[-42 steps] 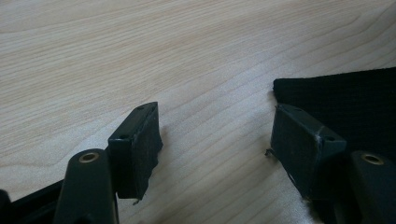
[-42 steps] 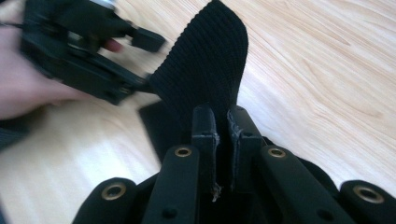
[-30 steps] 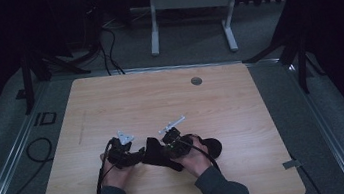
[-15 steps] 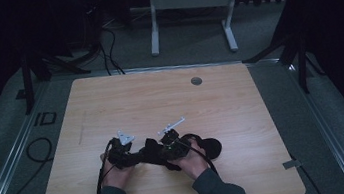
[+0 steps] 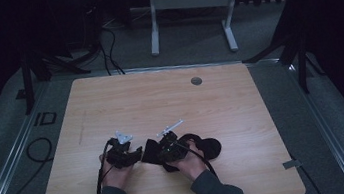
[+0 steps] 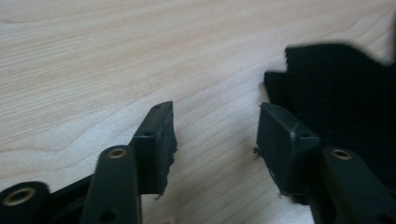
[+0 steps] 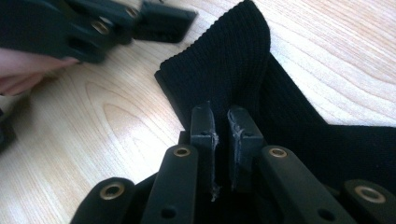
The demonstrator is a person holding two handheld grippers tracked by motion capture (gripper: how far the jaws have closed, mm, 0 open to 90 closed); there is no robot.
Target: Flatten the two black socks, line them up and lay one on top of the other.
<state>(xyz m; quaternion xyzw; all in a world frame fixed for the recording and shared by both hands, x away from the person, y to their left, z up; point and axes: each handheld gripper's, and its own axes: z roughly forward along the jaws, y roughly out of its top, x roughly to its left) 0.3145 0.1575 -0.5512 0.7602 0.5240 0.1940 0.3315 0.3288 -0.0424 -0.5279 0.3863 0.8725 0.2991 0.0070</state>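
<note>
One black sock on table. Right gripper clamped on its cuff; left gripper, at 9 o'clock, jaws just closing, nothing between.

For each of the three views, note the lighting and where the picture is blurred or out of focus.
High view: dim, dark surroundings, table evenly lit. Left gripper view: bright wood, black knit cloth edge smeared. Right gripper view: soft glare on wood, cloth ribbing sharp, left gripper blurred.
</note>
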